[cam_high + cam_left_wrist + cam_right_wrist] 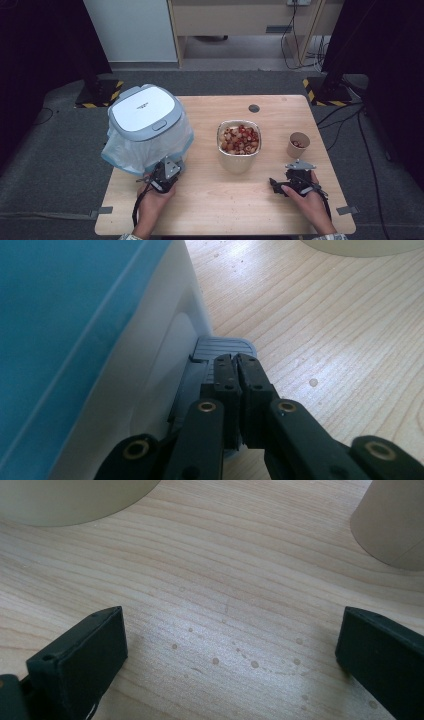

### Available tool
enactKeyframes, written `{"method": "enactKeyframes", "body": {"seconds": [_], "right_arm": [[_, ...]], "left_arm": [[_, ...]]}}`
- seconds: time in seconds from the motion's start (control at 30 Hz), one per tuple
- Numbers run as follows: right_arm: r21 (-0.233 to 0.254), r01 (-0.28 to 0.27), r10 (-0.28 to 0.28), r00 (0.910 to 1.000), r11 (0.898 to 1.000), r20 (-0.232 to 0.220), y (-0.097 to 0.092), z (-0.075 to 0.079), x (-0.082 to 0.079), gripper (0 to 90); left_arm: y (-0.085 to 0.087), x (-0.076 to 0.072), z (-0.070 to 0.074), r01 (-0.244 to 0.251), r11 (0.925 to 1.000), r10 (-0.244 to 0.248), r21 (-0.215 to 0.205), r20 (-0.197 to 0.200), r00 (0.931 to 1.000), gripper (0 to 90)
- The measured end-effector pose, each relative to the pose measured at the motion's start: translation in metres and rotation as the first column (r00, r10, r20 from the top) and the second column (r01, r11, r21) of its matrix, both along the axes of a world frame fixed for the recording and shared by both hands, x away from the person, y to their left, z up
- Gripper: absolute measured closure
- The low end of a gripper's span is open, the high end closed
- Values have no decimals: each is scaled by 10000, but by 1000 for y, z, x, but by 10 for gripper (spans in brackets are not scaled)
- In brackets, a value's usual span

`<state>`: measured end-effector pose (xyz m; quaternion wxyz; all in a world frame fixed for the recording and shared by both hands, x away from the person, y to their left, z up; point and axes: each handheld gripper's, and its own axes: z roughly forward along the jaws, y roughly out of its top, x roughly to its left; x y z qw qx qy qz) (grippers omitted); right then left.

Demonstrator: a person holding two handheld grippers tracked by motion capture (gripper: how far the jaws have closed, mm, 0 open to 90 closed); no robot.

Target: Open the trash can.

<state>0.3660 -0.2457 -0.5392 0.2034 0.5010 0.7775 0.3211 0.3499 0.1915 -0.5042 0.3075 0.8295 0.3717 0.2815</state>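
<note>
At the table's left edge, your left gripper (236, 365) sits closed over the bin's pedal (222, 347). Your right gripper (232, 645) rests near the front edge, jaws wide apart.

This place looks like a lab or a test room, not a home. A plain wooden table (280, 107) stands on grey carpet (55, 160), and its corners are fixed with tape (102, 211). Behind it, two black stands have bases marked with yellow and black warning stripes (311, 92). Loose cables (295, 47) run over the floor near light wooden furniture (240, 17) at the back wall. On the table, a pedal bin (145, 117), a bowl of food (239, 140) and a paper cup (298, 144) are set out like test props.
</note>
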Motion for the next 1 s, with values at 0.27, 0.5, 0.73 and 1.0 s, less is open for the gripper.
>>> {"method": "enactKeyframes", "body": {"seconds": [0.27, 0.5, 0.73, 1.0], "right_arm": [[-1, -1, 1, 10000, 10000, 3, 0, 0, 0, 7], [2, 20, -20, 10000, 10000, 1, 0, 0, 0, 7], [1, 42, -42, 10000, 10000, -1, 0, 0, 0, 6], [8, 157, -157, 9999, 9999, -15, 1, 0, -1, 7]], "left_arm": [[1, 0, -4, -221, 9994, 216, -281, -178, 9996, 881], [-1, -1, -8, -517, 9976, 507, -456, -229, 9984, 884], [0, 2, -14, -550, 9967, 514, -599, -597, 9969, 894], [2, 3, -16, -611, 9955, 565, -718, -645, 9963, 894]]}}
